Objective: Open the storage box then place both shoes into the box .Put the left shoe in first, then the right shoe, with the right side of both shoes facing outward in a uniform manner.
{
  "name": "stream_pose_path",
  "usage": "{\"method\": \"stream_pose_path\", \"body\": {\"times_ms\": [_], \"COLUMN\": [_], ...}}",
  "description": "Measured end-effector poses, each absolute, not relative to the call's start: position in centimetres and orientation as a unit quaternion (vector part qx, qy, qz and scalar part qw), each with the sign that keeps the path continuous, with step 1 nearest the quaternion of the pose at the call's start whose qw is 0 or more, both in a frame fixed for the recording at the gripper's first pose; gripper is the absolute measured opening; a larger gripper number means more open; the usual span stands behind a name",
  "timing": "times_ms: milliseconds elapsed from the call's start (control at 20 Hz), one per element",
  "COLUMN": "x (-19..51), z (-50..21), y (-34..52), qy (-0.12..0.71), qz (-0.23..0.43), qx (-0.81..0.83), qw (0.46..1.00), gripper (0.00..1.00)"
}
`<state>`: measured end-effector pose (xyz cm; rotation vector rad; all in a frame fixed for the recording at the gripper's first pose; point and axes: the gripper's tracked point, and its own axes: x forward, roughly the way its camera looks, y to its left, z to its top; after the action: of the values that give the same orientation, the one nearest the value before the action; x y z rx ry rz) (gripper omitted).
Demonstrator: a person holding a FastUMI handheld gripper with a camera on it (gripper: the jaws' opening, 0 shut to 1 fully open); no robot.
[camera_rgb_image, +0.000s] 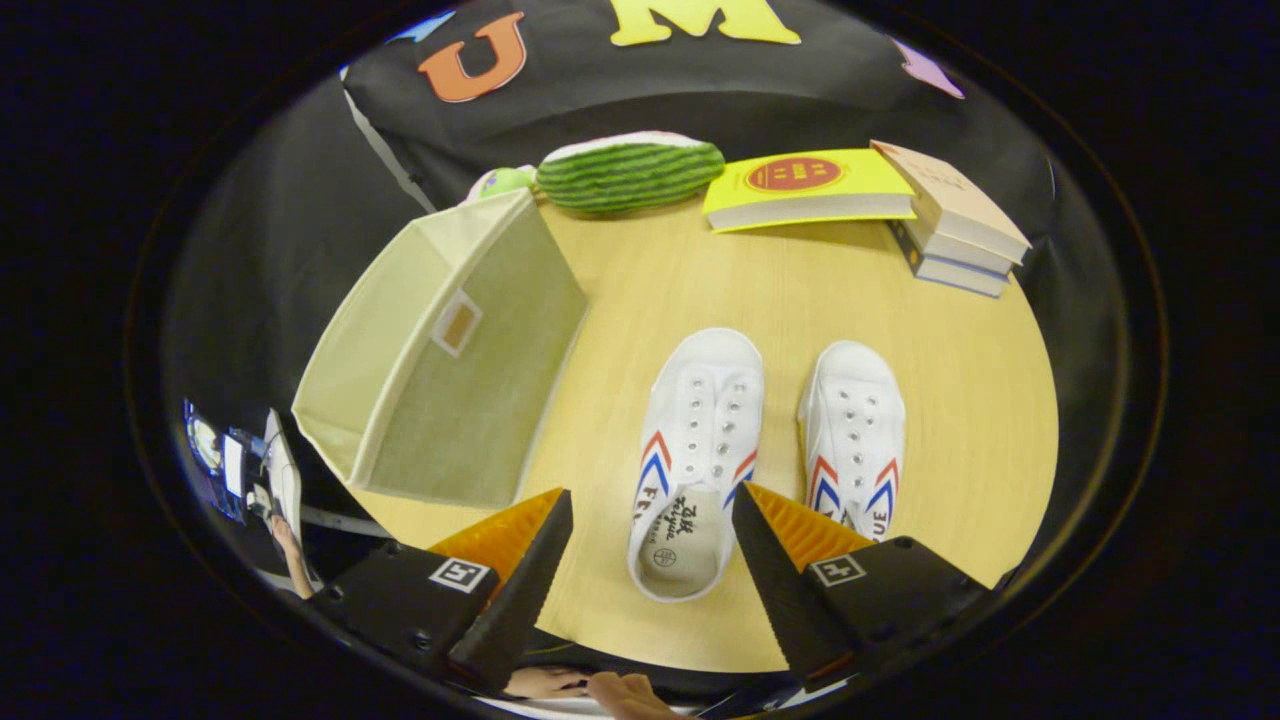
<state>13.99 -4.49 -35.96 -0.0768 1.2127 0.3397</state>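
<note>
Two white slip-on shoes with red and blue chevrons lie side by side on the wooden table, toes pointing away. The left shoe (695, 455) has its heel between my fingers, lower down on the table. The right shoe (853, 435) lies just ahead of my right finger, which covers its heel. A beige fabric storage box (450, 350) stands left of the shoes, beyond my left finger, its lid shut. My gripper (650, 505) hovers above the table, open, with nothing held.
At the table's far side lie a watermelon-striped cushion (630, 172), a yellow book (805, 188) and a stack of books (960, 220). The round wooden table (950, 400) ends close to the right of the shoes. A person's hand (620, 690) shows beneath the gripper.
</note>
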Motion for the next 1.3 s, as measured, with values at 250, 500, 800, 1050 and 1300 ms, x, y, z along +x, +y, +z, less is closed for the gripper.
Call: {"method": "stream_pose_path", "body": {"times_ms": [250, 500, 800, 1050, 1300], "x": [14.9, 15.2, 15.7, 15.7, 16.2], "z": [-38.5, -42.5, -42.9, -40.0, -34.5], "y": [-7.2, -9.0, -7.4, -7.8, -6.5], "qy": [0.583, 0.624, 0.64, 0.631, 0.595], "qz": [0.133, 0.125, 0.143, 0.143, 0.146], "qx": [-0.033, -0.068, 0.042, 0.09, 0.085], "qw": [0.801, 0.769, 0.754, 0.757, 0.786], "gripper": [0.94, 0.81, 0.07, 0.06, 0.06]}}
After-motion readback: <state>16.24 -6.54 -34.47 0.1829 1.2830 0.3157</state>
